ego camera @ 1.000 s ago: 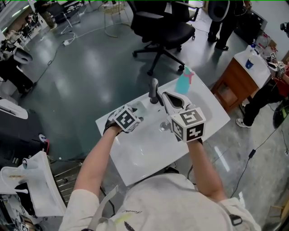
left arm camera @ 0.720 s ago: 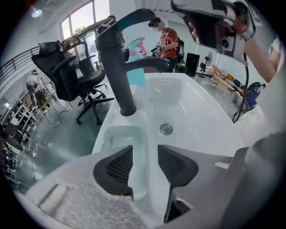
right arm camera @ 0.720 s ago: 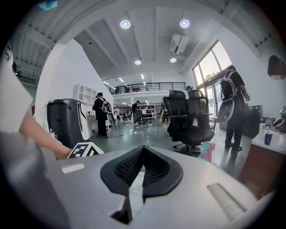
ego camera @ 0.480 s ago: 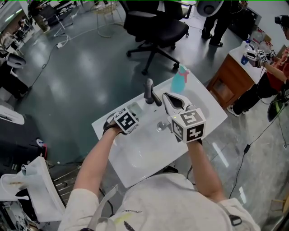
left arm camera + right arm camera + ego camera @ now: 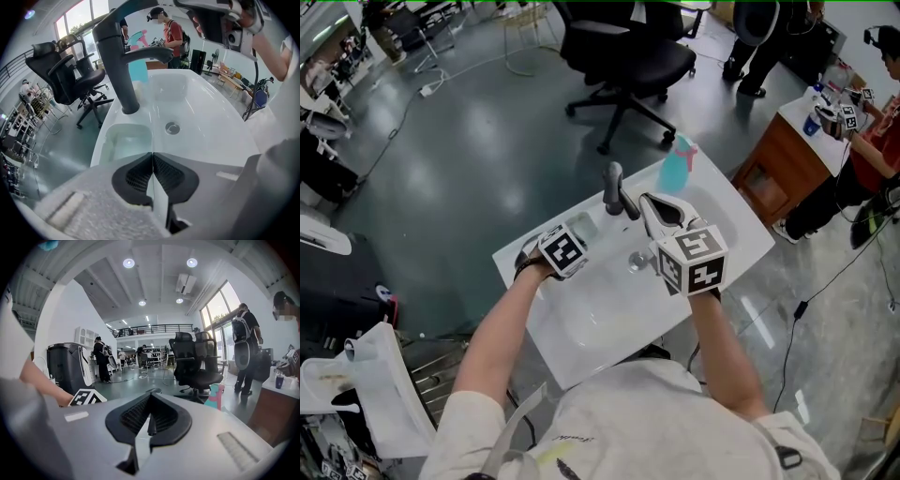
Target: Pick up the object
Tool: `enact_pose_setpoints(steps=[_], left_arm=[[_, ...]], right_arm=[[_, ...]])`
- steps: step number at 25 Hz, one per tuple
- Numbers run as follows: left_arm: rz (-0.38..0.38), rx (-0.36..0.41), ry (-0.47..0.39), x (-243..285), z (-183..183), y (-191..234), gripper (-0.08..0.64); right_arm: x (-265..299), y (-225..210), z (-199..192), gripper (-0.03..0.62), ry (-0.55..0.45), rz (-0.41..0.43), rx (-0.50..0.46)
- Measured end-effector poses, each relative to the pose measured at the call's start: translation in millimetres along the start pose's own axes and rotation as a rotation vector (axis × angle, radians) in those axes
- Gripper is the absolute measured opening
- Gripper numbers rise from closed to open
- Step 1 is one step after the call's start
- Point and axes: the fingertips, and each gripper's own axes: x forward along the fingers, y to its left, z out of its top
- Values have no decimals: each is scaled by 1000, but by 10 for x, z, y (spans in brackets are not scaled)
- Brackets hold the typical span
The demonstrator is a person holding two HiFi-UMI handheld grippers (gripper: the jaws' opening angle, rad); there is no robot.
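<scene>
With the left gripper [image 5: 153, 161] and the right gripper [image 5: 150, 404] both showing jaws closed on nothing, the teal spray bottle [image 5: 677, 172] sits at the white sink's [image 5: 609, 323] far right edge, probably light, stiff, slick plastic, best gripped round its body.

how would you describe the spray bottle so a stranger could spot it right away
Start at the white sink seen from above in the head view. On its far rim, to the right of the dark faucet, stands the spray bottle. It is the only coloured thing there, with a teal body and a pink trigger.
</scene>
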Motion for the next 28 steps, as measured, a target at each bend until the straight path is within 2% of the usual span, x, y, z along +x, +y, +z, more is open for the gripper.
enact_pose_setpoints(steps=[8,18,22,28], left_arm=[[41,-43,-45,-144,39,77,14],[142,-73,-119,-496,166,255,12],[163,-97,-175,-615,253,281,12],[252,-137,-255,-984,411,395,12]], right_arm=[[35,35,21,3,-2,20,-1],[104,116,81,3,-12,63,-7],[115,140,105,3,-16,81,-10],[137,165,161,3,-25,106,-21]])
